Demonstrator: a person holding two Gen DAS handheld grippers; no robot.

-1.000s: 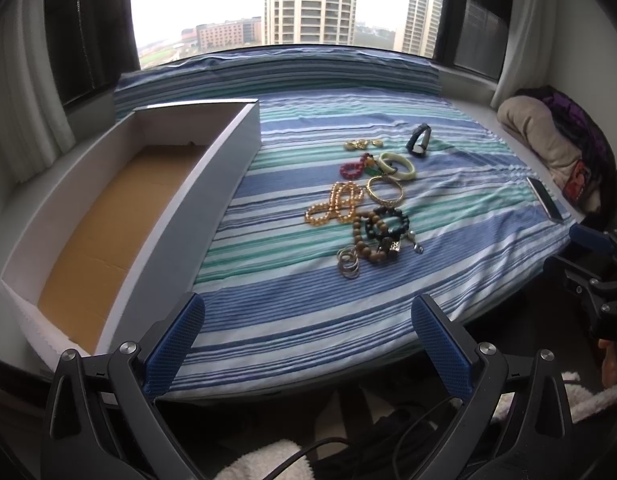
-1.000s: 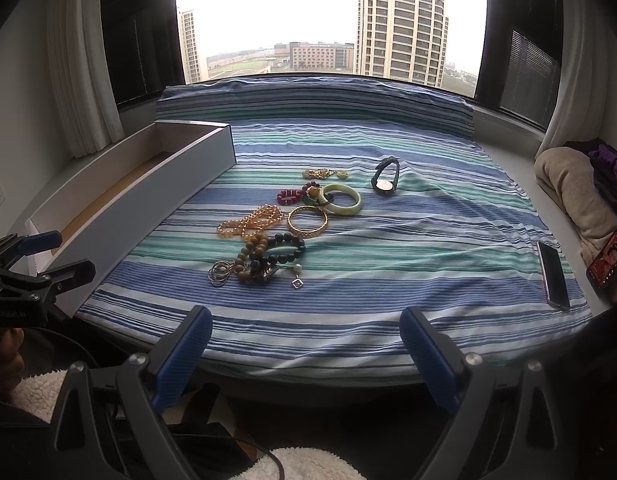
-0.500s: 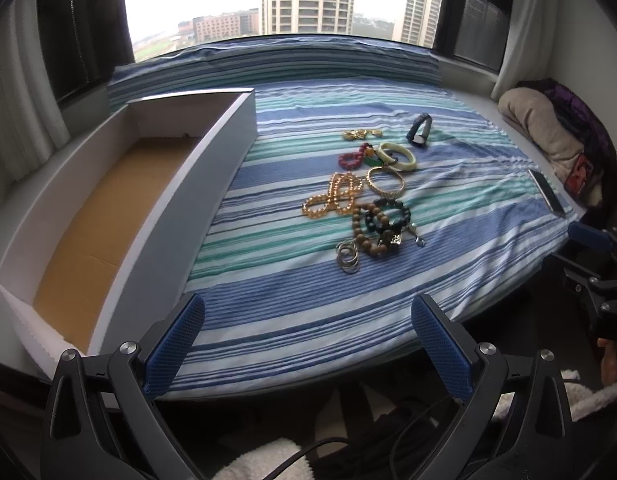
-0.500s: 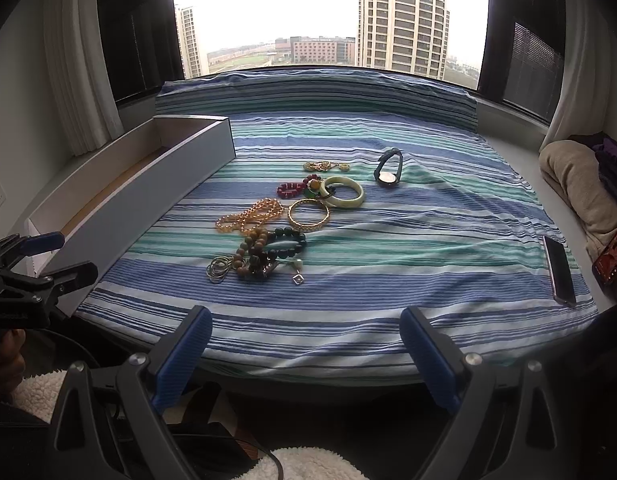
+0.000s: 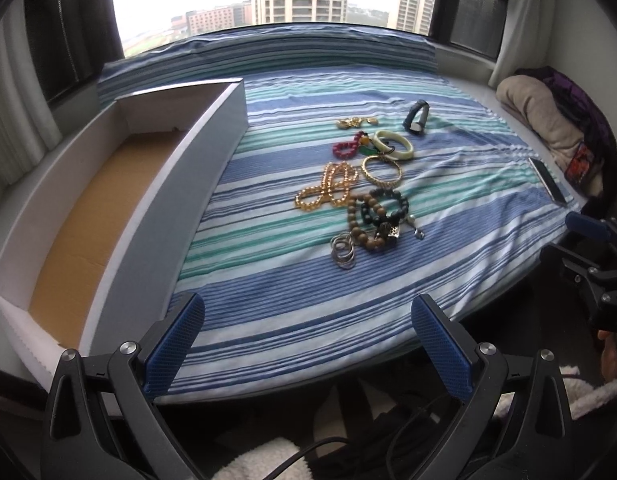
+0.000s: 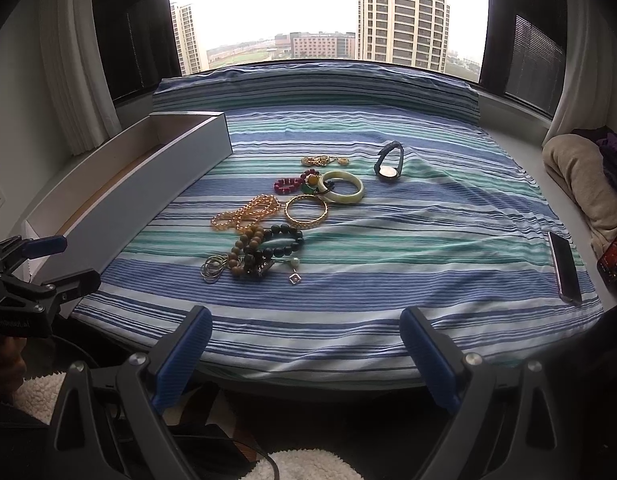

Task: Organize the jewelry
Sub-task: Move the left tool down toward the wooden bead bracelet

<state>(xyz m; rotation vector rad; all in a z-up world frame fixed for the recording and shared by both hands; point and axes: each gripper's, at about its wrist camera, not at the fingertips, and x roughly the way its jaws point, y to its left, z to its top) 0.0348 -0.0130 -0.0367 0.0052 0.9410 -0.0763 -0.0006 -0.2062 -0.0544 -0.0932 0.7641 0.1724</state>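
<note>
Hovering at the near edge of the striped bedspread [image 5: 268, 280], left gripper [image 5: 308, 344] and right gripper [image 6: 304, 348] both spread wide, holding nothing; jewelry pile [image 6: 276, 220] mid-bed, white box [image 5: 108, 184] just left of it

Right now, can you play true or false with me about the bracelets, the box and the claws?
1. The long white box has jewelry in it. False: only its bare brown floor shows.
2. The pale green bangle lies on the striped sheet. True.
3. The left claw grips the gold bangle. False: it is open and short of the jewelry.
4. A phone lies near the sheet's right edge. True.
5. The right claw is open and holds nothing. True.
</note>
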